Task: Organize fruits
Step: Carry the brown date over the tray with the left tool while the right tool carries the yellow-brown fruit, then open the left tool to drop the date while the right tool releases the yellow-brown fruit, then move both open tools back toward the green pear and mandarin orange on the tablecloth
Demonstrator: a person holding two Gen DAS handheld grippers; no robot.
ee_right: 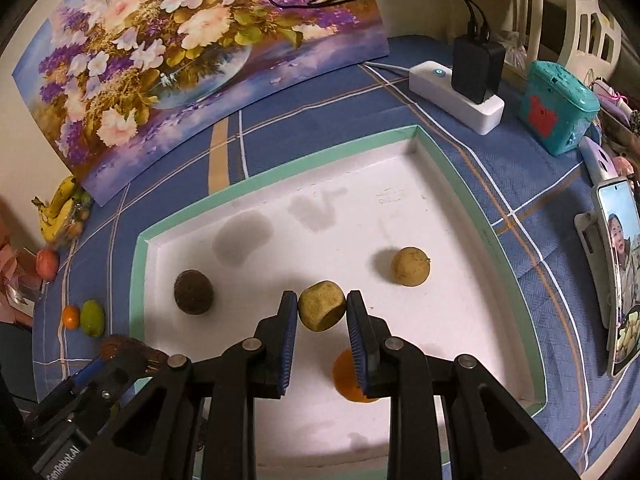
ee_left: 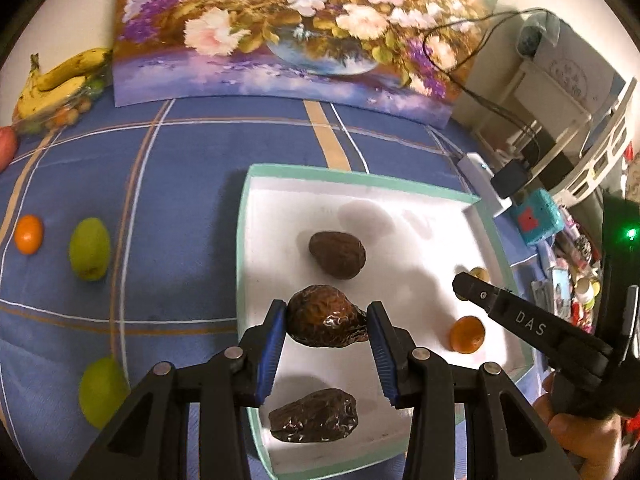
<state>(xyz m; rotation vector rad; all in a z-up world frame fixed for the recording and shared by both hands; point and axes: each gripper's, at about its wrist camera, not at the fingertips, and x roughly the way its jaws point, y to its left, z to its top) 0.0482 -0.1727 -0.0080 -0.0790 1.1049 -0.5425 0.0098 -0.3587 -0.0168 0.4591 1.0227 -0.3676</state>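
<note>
In the left wrist view my left gripper (ee_left: 326, 309) is shut on a wrinkled dark brown fruit (ee_left: 324, 322), held above the white tray with a teal rim (ee_left: 360, 178). Two more brown fruits (ee_left: 337, 255) (ee_left: 314, 420) and a small orange fruit (ee_left: 467, 335) lie in the tray. In the right wrist view my right gripper (ee_right: 321, 301) is shut on a round tan fruit (ee_right: 322, 307) over the tray (ee_right: 280, 168). A second tan fruit (ee_right: 411, 267) and a brown fruit (ee_right: 193, 292) rest on the tray floor. An orange fruit (ee_right: 350, 380) shows partly under my right finger.
On the blue checked cloth left of the tray lie two green fruits (ee_left: 90, 248) (ee_left: 102, 392) and a small orange one (ee_left: 29, 235). Bananas (ee_left: 60, 80) sit far left. A flower painting (ee_right: 180, 60), power strip (ee_right: 456, 98), teal box (ee_right: 560, 108) and phone (ee_right: 620, 264) border the tray.
</note>
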